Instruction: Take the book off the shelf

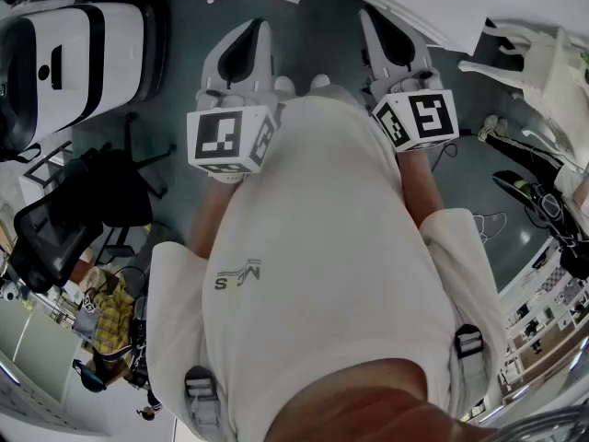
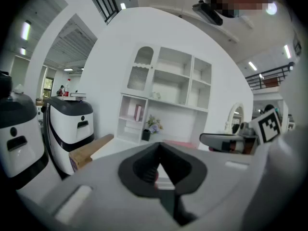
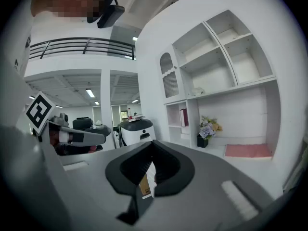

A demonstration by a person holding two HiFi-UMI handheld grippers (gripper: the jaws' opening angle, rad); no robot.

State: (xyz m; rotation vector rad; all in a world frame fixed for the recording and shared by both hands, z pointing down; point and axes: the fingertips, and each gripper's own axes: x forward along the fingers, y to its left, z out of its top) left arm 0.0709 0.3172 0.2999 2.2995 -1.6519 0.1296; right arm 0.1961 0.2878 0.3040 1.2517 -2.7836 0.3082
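A white shelf unit [image 2: 166, 93] stands some way ahead against the wall. A dark red book [image 2: 138, 112] stands upright in its lower left compartment, and shows in the right gripper view as the book [image 3: 183, 117] too. Both grippers are held side by side in front of the person's chest, far short of the shelf. My left gripper [image 2: 159, 146] is shut with nothing in it, and so is my right gripper [image 3: 153, 143]. In the head view the left gripper [image 1: 255, 28] and the right gripper [image 1: 368, 17] point away from the white shirt.
A small pot of flowers [image 3: 208, 129] and a pink mat [image 3: 249, 150] sit on the shelf's low ledge. A white and black machine [image 2: 72, 124] and a cardboard box [image 2: 89, 150] stand left of the shelf. An office chair [image 1: 83, 219] is on the floor at the left.
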